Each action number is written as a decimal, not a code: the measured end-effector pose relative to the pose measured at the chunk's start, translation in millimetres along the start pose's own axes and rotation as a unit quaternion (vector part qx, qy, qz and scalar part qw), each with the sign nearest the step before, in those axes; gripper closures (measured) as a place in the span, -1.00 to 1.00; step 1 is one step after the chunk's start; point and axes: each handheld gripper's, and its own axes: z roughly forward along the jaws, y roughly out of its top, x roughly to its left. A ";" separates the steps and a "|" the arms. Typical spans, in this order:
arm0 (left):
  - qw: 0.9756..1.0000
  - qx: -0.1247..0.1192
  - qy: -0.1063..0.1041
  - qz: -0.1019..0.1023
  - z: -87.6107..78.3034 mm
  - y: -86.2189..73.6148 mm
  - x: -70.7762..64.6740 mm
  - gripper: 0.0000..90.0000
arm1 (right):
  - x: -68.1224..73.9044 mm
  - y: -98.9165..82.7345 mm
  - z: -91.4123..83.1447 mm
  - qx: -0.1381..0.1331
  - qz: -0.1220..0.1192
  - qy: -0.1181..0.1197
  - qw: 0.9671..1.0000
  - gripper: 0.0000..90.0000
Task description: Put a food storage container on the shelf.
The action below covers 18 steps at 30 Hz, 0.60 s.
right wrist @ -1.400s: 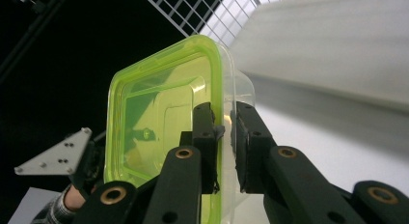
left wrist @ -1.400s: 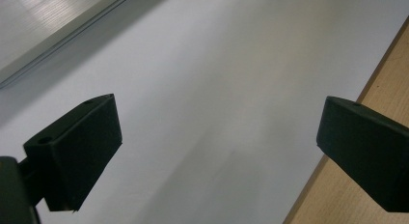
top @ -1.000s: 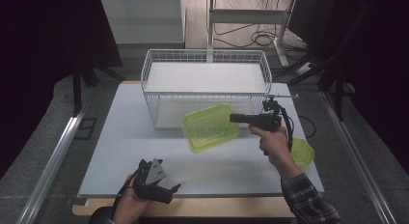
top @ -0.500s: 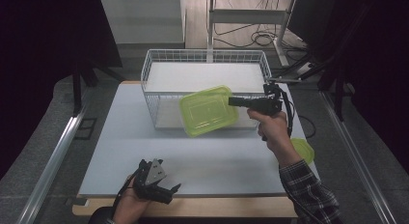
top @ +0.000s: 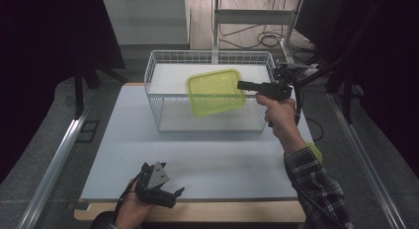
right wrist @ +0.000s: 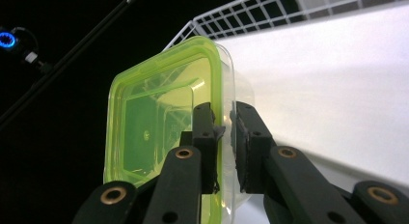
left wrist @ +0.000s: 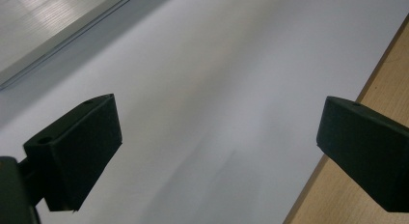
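Since a second ago the green container (top: 216,92) has risen from in front of the wire basket (top: 157,98) to hang above its front rim, tilted on edge. Nearest, well short of the basket, the left gripper (top: 174,194) rests open and empty on the surface (top: 222,160). Beside the basket, the right gripper (top: 240,84) pinches the container's rim; light, stiff, slick plastic probably handles best there.

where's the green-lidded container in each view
high view: green-lidded container upper centre, held over the wire basket by the right hand-held gripper.
left gripper view: not in it.
right gripper view: left of centre, rim clamped.
shared landmark: the wire basket.
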 end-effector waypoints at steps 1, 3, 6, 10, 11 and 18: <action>1.000 -0.001 -0.001 -0.001 0.0 -0.1 0.2 -0.96 | -0.5 2.3 0.3 -0.003 0.001 -0.002 1.000 0.78; 1.000 0.000 -0.003 -0.003 0.0 -0.2 0.4 -0.96 | -1.1 6.6 1.1 -0.008 0.003 -0.006 1.000 0.78; 1.000 0.002 -0.004 -0.002 0.4 -0.3 0.0 -0.96 | -2.5 12.3 3.1 -0.014 0.006 -0.013 1.000 0.78; 1.000 0.003 -0.006 -0.001 0.6 -0.3 0.0 -0.96 | -4.3 18.6 7.1 -0.021 0.010 -0.027 0.999 0.78; 1.000 0.003 -0.006 -0.001 0.6 -0.4 0.2 -0.96 | -4.5 19.9 8.5 -0.023 0.012 -0.029 0.999 0.78; 1.000 0.006 -0.008 -0.001 0.9 -0.6 0.1 -0.96 | -6.0 28.3 17.6 -0.034 0.017 -0.046 0.998 0.78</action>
